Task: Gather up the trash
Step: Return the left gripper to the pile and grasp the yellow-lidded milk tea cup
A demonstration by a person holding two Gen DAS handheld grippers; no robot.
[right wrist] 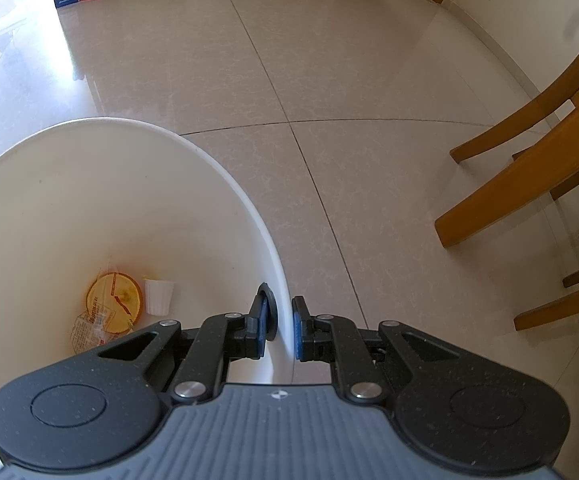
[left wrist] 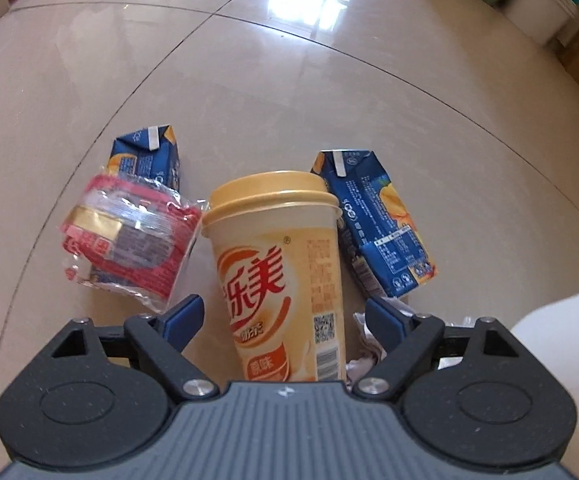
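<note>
Left wrist: milk-tea cup (left wrist: 277, 276) between open gripper (left wrist: 283, 318) fingers.

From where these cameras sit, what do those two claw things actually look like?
Both look alike. The left gripper and the right gripper each have a grey ribbed body with a small white mark, two rounded speckled black housings, black linkage arms with silver pivot screws, and black fingers faced with blue pads. No cables, sleeves or hands show.

Glossy beige tiled floor (left wrist: 249, 80) carries a milk-tea cup (left wrist: 277, 264), two blue cartons (left wrist: 381, 224), red wrapper (left wrist: 129, 236), white bucket (right wrist: 225, 184).
</note>
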